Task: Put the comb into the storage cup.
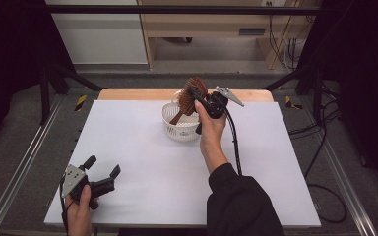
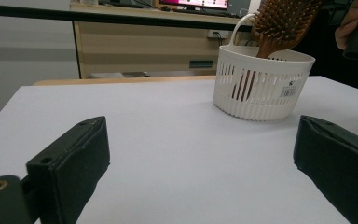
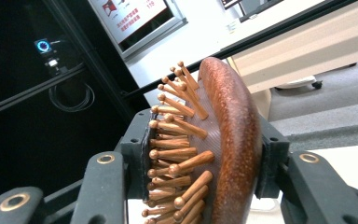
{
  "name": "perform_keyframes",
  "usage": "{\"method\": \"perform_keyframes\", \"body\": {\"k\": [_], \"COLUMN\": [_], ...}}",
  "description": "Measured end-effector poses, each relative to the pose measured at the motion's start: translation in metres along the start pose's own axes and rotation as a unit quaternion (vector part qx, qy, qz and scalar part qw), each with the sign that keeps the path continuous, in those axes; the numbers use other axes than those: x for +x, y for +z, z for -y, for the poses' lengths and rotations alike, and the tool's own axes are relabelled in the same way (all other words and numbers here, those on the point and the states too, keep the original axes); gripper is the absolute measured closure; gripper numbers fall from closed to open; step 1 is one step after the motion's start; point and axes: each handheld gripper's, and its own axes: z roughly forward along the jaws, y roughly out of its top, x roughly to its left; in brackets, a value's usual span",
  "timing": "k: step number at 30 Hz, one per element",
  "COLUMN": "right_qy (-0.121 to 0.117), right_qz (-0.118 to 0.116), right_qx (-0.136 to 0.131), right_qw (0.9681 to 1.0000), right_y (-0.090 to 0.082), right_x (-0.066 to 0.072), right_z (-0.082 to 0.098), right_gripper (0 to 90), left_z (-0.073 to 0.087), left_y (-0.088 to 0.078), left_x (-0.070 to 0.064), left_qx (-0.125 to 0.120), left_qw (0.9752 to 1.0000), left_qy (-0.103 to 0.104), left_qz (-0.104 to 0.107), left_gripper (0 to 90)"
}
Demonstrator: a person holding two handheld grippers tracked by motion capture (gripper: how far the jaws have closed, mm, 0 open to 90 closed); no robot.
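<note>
A brown wooden hairbrush [image 1: 191, 97] stands tilted, its handle down inside a white slatted basket [image 1: 173, 127] at the table's far middle. My right gripper [image 1: 195, 96] is shut on the brush head. In the right gripper view its jaws clamp the brush [image 3: 228, 140] between the bristle side and the smooth back. From the left gripper view the basket [image 2: 261, 88] and brush [image 2: 284, 23] show ahead to the right. My left gripper [image 1: 102, 166] rests at the near left corner of the table, open, with nothing between its jaws [image 2: 200, 163].
The white tabletop [image 1: 142, 152] has free room between the basket and the left gripper. The right gripper's cable [image 1: 234, 142] trails along the forearm. Wooden furniture [image 1: 211, 29] and floor cables [image 1: 325, 147] lie beyond the table.
</note>
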Motion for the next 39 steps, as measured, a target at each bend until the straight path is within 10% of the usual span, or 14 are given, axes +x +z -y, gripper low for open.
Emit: {"method": "perform_keyframes", "body": {"k": [39], "right_qy": [0.009], "right_qz": [0.001], "right_qx": [0.008], "right_qw": [0.9999], "right_y": [-0.001], "right_x": [-0.006], "right_z": [0.013], "right_gripper": [50.3], "left_z": [0.0], "left_y": [0.0], "left_x": [0.0], "left_qx": [0.0], "left_qw": [1.0], "left_qy": [0.0], "left_qz": [0.0], "left_gripper": [3.6]}}
